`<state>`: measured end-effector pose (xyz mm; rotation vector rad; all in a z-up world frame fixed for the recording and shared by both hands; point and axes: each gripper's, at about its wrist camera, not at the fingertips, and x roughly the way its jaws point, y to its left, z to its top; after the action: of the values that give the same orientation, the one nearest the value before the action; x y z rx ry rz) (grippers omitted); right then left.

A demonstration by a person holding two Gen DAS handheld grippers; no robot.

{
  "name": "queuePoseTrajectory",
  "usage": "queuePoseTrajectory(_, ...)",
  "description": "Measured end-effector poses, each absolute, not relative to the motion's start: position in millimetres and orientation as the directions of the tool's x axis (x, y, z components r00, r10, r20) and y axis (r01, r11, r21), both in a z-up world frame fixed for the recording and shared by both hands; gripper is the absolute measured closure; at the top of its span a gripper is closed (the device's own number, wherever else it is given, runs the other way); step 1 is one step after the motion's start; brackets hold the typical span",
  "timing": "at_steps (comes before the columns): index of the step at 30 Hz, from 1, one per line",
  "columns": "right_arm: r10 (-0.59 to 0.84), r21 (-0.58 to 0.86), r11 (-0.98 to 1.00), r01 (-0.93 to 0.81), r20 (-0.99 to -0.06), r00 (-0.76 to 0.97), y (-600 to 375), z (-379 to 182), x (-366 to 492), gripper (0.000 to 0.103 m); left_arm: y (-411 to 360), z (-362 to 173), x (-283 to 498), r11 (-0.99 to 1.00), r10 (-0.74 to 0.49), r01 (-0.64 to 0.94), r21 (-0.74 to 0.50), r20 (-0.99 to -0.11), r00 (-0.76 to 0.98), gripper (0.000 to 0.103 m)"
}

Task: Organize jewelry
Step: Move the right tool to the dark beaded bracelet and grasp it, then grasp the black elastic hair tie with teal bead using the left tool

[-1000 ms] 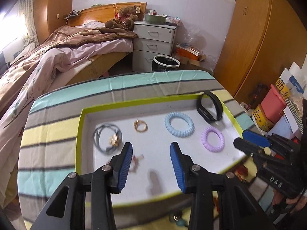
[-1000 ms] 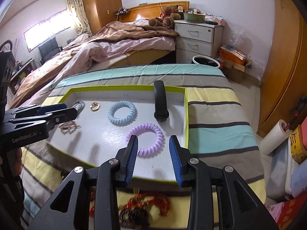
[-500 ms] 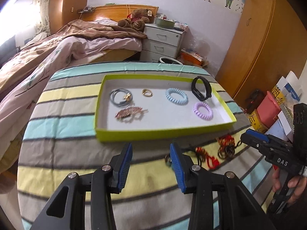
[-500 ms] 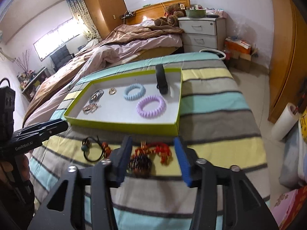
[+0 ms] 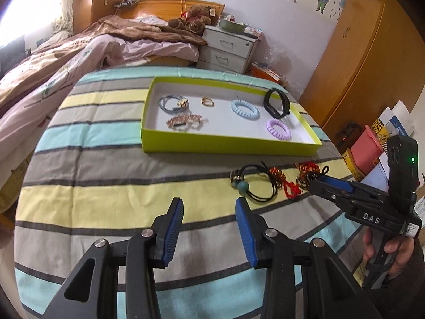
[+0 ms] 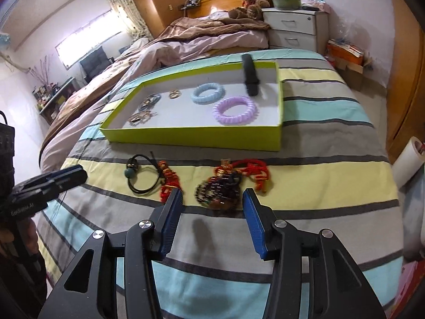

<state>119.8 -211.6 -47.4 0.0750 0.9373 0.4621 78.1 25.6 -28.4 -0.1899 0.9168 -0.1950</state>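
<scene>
A lime-green tray (image 5: 228, 147) (image 6: 194, 134) on the striped table holds a purple coil band (image 5: 277, 129) (image 6: 235, 110), a blue coil band (image 5: 244, 109) (image 6: 208, 93), a black wristband (image 5: 276, 103) (image 6: 250, 78), a gold ring (image 5: 207, 102), a grey hair tie (image 5: 170, 103) and a gold clip (image 5: 183, 121). In front of the tray lie a black cord with a teal bead (image 5: 255, 184) (image 6: 140, 176), a red ornament (image 6: 170, 180) and a dark bead bracelet with red cord (image 6: 225, 186). My left gripper (image 5: 209, 212) is open and empty, pulled back. My right gripper (image 6: 212, 204) is open just short of the bead bracelet.
The table wears a striped cloth (image 5: 106, 186). A bed (image 5: 66, 61) stands behind on the left, a white nightstand (image 5: 228, 50) at the back, a wooden wardrobe (image 5: 358, 53) on the right. Boxes and bags (image 5: 372, 146) crowd the floor at the right edge.
Both grippers have drawn back from over the tray to the near side of the table. The right one now hangs over the loose bead bracelet. Both stay open.
</scene>
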Motion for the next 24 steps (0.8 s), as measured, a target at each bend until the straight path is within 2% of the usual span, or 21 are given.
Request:
queuePoseTrajectory(10, 0.333, 0.179, 0.929, -0.323, -0.786, 0.521, -199.0, -54.6, 128.0, 0.055, 28.9, -35.3, 79.7, 0.946, -0.303, 0.081, -0.315, -0.760, 0.576, 0.062)
queuePoseTrajectory(13, 0.311, 0.160, 0.937, -0.310, -0.787, 0.533, -202.4, -55.7, 125.4, 0.072, 27.6, -35.1, 80.1, 0.945, -0.306, 0.086, -0.315, -0.760, 0.573, 0.062)
queuePoseTrajectory(17, 0.310, 0.152, 0.936, -0.318, -0.783, 0.539, -205.2, -53.2, 122.0, 0.078, 24.5, -36.3, 83.9, 0.940, -0.322, 0.093, -0.328, -0.762, 0.563, 0.062)
queuePoseTrajectory(24, 0.323, 0.166, 0.936, -0.310, -0.755, 0.571, -214.4, -44.0, 112.5, 0.079, 10.1, -39.5, 97.3, 0.942, -0.329, 0.130, -0.310, -0.778, 0.535, 0.062)
